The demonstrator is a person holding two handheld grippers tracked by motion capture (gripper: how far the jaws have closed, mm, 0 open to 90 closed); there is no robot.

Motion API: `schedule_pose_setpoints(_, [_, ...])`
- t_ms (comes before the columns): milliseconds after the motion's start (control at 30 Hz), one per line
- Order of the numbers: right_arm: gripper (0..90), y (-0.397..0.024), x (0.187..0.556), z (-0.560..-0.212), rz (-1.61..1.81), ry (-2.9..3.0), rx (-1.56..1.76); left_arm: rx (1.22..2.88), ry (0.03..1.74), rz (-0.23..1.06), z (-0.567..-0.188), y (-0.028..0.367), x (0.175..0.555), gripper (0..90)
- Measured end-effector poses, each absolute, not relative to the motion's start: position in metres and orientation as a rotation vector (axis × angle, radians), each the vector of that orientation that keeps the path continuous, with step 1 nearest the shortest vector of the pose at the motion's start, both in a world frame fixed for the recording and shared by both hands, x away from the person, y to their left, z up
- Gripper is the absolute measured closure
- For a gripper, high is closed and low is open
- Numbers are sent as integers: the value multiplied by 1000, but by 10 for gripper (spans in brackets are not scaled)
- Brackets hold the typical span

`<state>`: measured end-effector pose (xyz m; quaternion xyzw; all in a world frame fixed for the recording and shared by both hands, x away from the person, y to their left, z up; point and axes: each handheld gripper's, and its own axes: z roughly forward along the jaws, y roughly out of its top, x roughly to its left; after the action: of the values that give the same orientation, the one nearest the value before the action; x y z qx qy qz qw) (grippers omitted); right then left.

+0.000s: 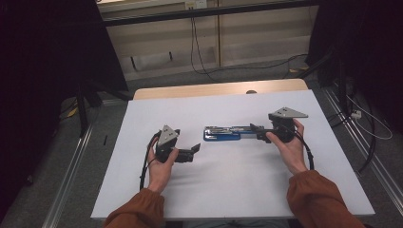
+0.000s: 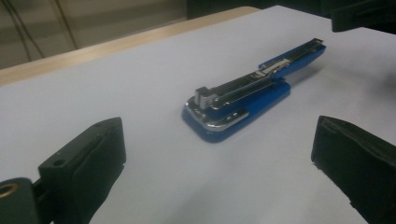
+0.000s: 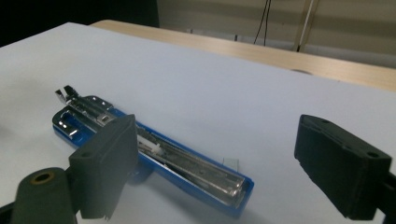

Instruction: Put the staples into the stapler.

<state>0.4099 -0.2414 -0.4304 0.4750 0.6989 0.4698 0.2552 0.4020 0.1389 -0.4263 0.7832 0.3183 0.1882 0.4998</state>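
White surface (image 1: 228, 190), dim room. Blue stapler (image 1: 222, 133) frame centre, lid swung open. Right gripper (image 1: 255, 131) fingers wide at its right end, nothing gripped; left gripper (image 1: 194, 151) wide, empty, lower left. Step: approach. Next: close on stapler.

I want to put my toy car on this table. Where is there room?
Plenty: the white table is bare near the front edge between the two forearms, and along the far side behind the blue stapler. The middle is crowded, with the left gripper, stapler and right gripper.
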Motion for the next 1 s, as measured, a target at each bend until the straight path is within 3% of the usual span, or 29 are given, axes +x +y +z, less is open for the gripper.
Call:
schedule_pose_setpoints(800, [217,-251,445,-412,1183,2027,1428,1869,780,465,-422,174,347,30])
schedule_pose_setpoints(1000, [151,-247,459,-408,1112,2093,1437,1858,746,484,-418,182,331,29])
